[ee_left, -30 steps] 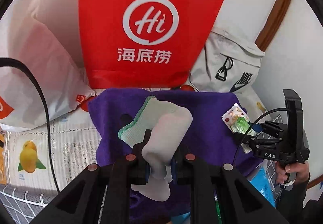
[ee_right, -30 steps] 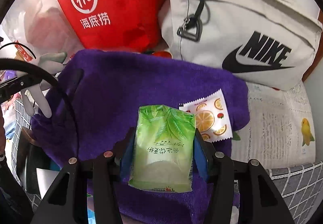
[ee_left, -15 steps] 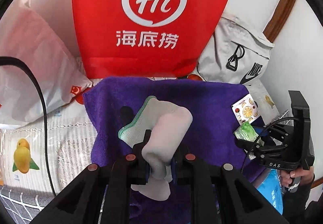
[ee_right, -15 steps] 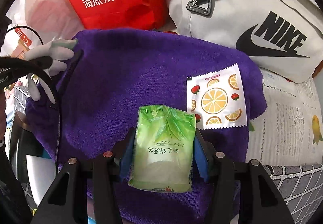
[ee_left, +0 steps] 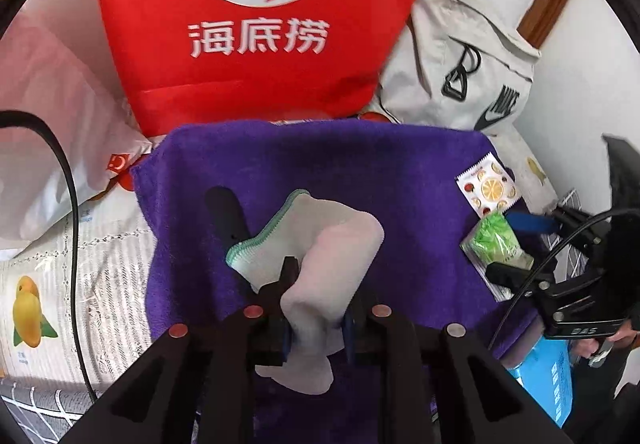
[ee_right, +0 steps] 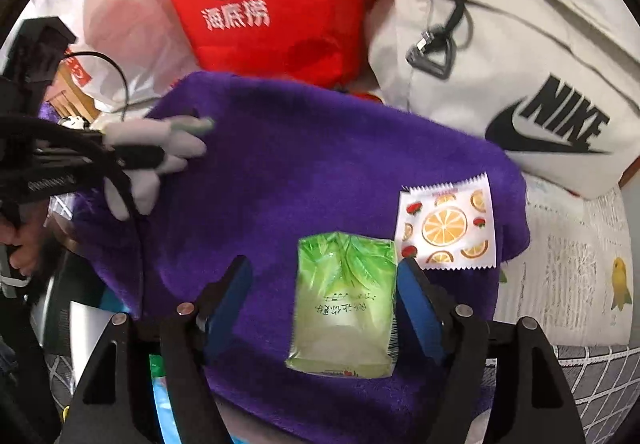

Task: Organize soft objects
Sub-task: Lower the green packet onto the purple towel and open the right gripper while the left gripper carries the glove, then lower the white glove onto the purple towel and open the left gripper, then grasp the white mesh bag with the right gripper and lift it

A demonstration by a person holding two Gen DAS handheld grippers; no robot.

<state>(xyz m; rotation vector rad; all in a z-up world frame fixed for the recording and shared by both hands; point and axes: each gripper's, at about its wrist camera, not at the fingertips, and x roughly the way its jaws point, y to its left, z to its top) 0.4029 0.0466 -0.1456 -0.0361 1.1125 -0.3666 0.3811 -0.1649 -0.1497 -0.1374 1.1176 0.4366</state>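
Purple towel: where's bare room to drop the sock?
Free: the purple towel's middle, between the sock in the opening left gripper and the green packet. Crowded: right edge, where the fruit-print sachet lies beside that packet, between the opening right gripper's jaws.

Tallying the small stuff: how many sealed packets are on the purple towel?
2. The green packet lies near the towel's front edge, between the opening right gripper's jaws; the orange-print packet lies right beside it. Others may be hidden.
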